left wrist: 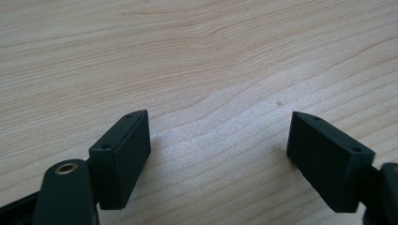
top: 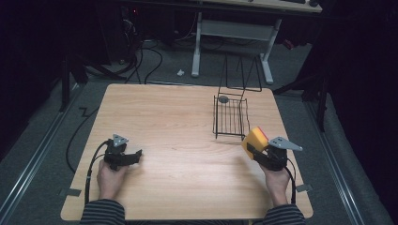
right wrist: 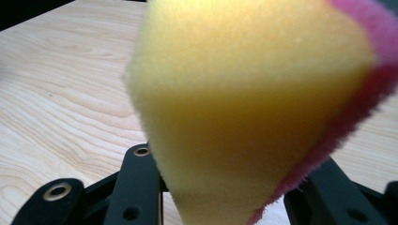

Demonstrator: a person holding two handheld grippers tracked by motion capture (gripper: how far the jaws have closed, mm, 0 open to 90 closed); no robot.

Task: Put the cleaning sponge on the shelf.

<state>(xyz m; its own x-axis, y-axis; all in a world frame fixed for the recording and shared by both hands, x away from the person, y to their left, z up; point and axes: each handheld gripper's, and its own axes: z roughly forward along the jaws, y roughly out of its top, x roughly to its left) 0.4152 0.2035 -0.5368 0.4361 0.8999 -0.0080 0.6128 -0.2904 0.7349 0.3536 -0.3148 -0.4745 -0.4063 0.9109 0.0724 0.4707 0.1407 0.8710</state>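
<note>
Tongs, right: yours, clamped on the yellow sponge with its pink scrub face, lifted off the surface near its right edge. Tongs, left: spread wide, nothing between, resting low. Beyond: wire rack, just past the sponge. Step, likely: carrying. Next, probably: lower the sponge into the rack.

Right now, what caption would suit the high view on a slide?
Right gripper holds a yellow sponge with a red scouring layer beside a black wire rack on the wooden table.
</note>
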